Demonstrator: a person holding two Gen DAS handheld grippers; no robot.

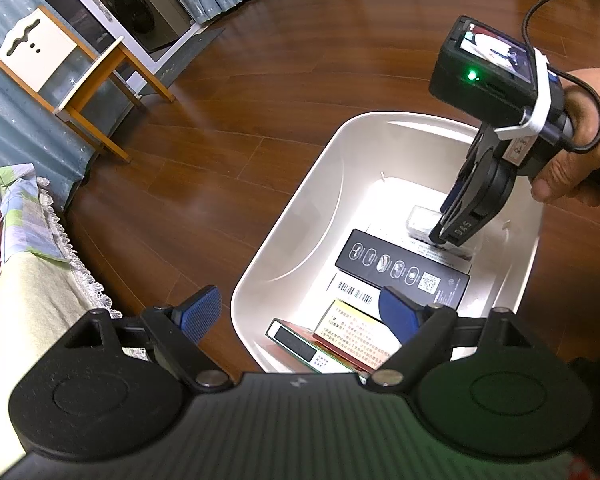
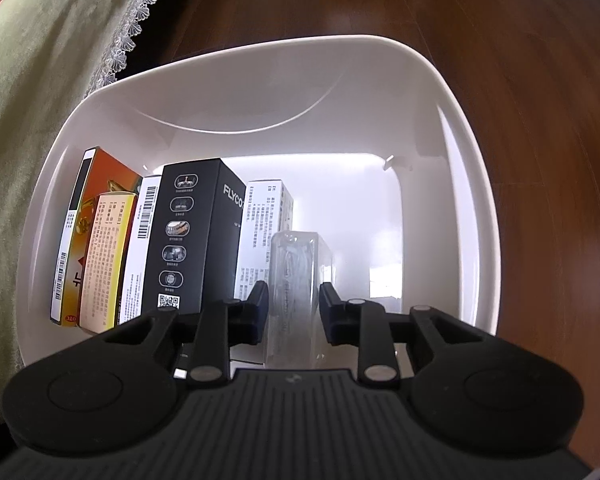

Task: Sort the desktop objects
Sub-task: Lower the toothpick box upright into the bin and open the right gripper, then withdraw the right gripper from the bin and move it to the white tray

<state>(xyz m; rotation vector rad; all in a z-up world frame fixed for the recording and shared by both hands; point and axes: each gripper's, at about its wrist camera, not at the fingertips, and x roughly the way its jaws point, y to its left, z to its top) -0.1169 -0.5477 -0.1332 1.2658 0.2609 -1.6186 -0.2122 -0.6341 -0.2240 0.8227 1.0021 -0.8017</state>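
A big white plastic bin (image 1: 336, 184) sits on the brown wooden floor (image 1: 260, 92), next to a bed with a green cover (image 2: 40, 80).

The right gripper (image 2: 293, 312) reaches down into the bin, tipped forward with its tips near the bottom. The person's right hand (image 1: 580, 168) holds its handle from behind, above the bin's far side. A small clear plastic box (image 2: 296, 280) sits between the two black fingers (image 2: 256, 312). The fingers are right beside its sides, close in on both sides. It is hard to tell if they press it or have a tiny gap. The clear box stands on the bin floor, next to a white box with small print (image 2: 260, 220).

More boxes are packed side by side in the bin: a tall black box with round pictures (image 2: 184, 236), a white box with a bar code (image 2: 142, 240), a yellow and cream box (image 2: 104, 256), and an orange box (image 2: 80, 240) nearest the wall.

The left gripper (image 1: 300, 316) hangs over the near edge of the bin, pointing down at it. Its blue pads (image 1: 200, 312) are spread wide apart and hold nothing.
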